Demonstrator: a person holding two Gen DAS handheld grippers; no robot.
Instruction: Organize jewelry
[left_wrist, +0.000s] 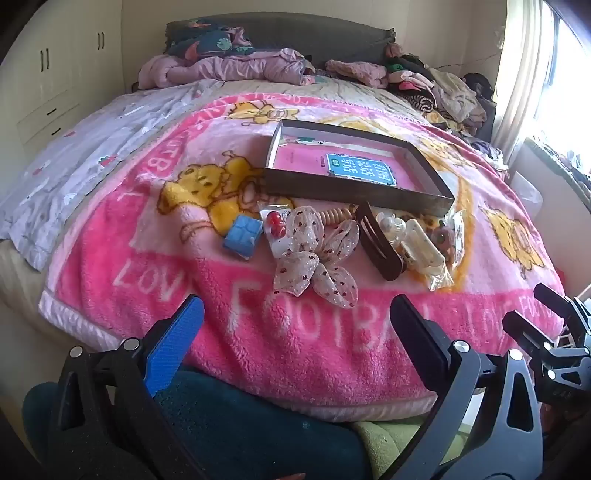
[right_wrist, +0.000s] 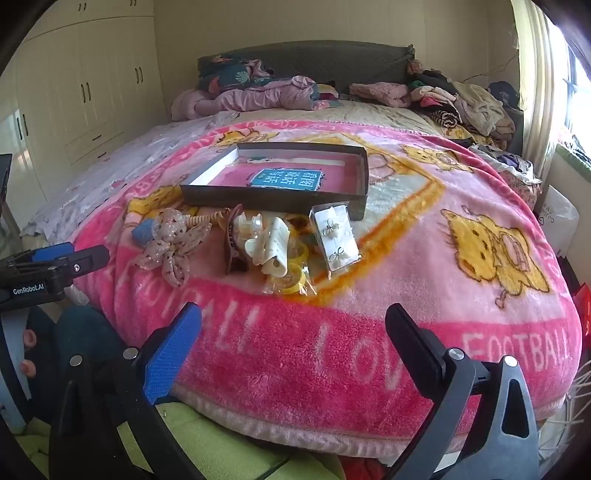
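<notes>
A shallow dark box (left_wrist: 354, 190) (right_wrist: 273, 199) with a pink book inside lies on the pink blanket. In front of it sits a pile of accessories: a dotted fabric bow (left_wrist: 317, 254) (right_wrist: 171, 240), a dark brown hair clip (left_wrist: 378, 243) (right_wrist: 231, 240), a cream claw clip (left_wrist: 421, 247) (right_wrist: 271, 243), a bag with red beads (left_wrist: 275, 221), a blue piece (left_wrist: 242, 236) and a packet of earrings (right_wrist: 336, 236). My left gripper (left_wrist: 295, 321) hangs open near the bed's front edge. My right gripper (right_wrist: 293, 325) is open too, nothing between its fingers.
The blanket (left_wrist: 258, 325) (right_wrist: 369, 332) covers a bed with piled clothes (left_wrist: 436, 85) (right_wrist: 461, 99) and bedding (right_wrist: 251, 96) near the headboard. Cream wardrobes (right_wrist: 85, 85) stand at left, a bright window (right_wrist: 576, 92) at right. A person's dark-clad knee (left_wrist: 229, 417) is below the left gripper.
</notes>
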